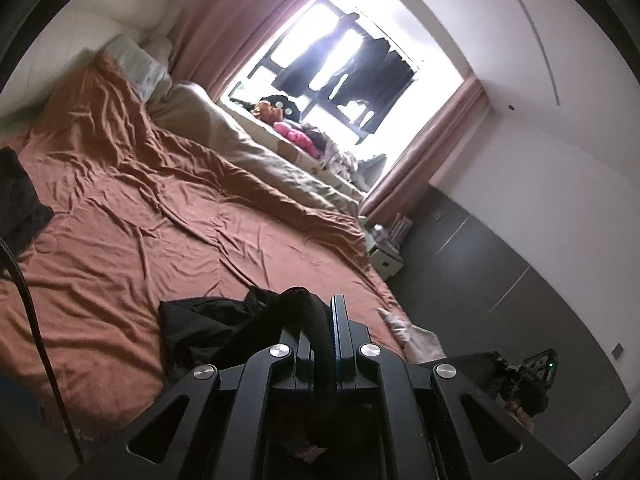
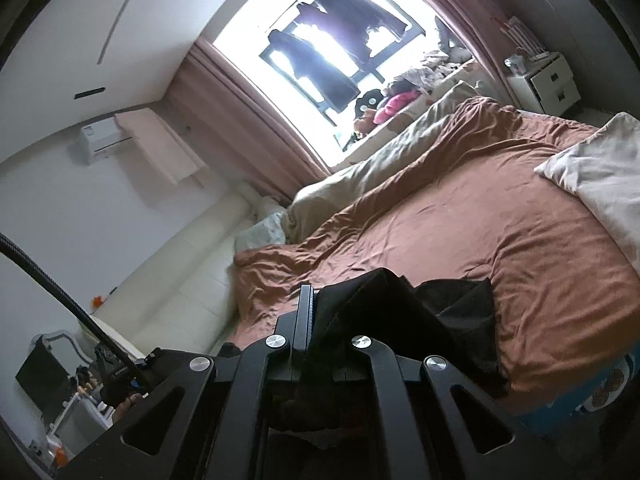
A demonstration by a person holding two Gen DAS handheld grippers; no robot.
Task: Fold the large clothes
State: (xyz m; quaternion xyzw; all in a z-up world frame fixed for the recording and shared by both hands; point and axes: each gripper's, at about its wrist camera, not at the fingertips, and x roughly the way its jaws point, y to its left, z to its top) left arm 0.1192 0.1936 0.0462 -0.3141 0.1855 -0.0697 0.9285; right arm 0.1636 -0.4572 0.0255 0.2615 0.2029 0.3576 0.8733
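A large black garment (image 1: 208, 328) hangs from both grippers over the rust-brown bed (image 1: 160, 220). My left gripper (image 1: 322, 320) is shut on a thick rolled edge of the garment, held above the bed's near edge. In the right wrist view my right gripper (image 2: 316, 312) is shut on another part of the black garment (image 2: 452, 320), which drapes down to the right over the bed (image 2: 480, 220). Most of the cloth below the jaws is hidden by the gripper bodies.
A beige duvet (image 1: 248, 148) lies along the window side. Another black cloth (image 1: 20, 200) lies at the bed's left edge. A white cloth (image 2: 600, 176) lies on the bed's right. A white nightstand (image 2: 548, 80) stands by the curtains. Toys crowd the windowsill (image 1: 296, 128).
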